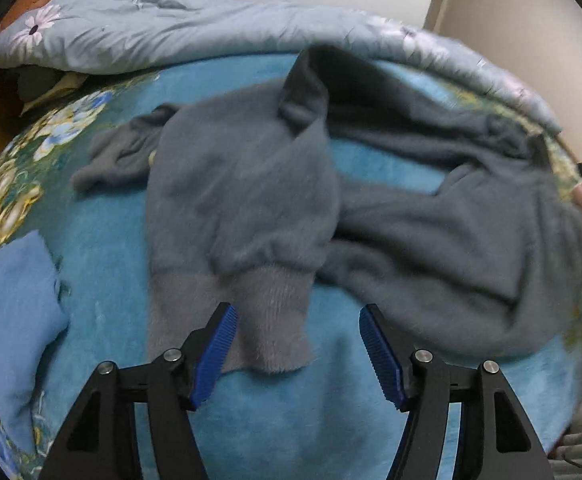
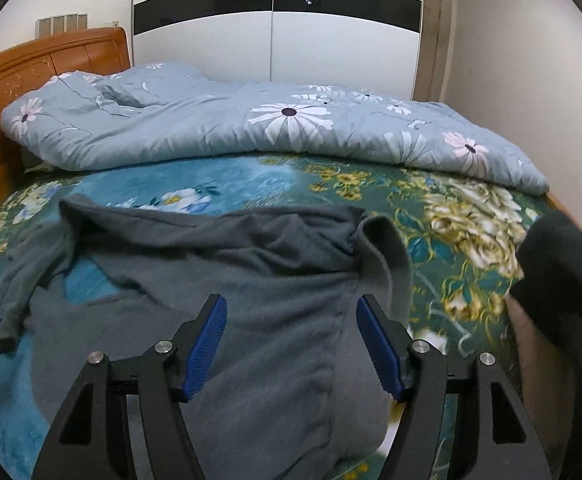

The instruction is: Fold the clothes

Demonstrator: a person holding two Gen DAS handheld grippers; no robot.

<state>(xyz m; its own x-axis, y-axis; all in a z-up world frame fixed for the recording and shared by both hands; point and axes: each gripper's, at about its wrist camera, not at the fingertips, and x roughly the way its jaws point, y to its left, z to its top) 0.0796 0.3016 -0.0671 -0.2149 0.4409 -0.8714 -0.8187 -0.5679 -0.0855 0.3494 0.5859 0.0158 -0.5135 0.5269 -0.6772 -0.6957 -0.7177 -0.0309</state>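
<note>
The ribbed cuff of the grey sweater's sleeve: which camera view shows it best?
The left wrist view. The ribbed cuff lies flat on the blue blanket, close before the open left gripper. The right wrist view shows the sweater's body but no cuff that I can tell.

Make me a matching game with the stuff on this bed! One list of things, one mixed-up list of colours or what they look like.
Things:
1. sweater
2. quilt
3. headboard
4. wardrobe

Looks:
A. orange-brown wood
B. fuzzy grey
C. white with a black band
D. pale blue with white daisies

Pairs: 1-B, 2-D, 3-A, 4-C
</note>
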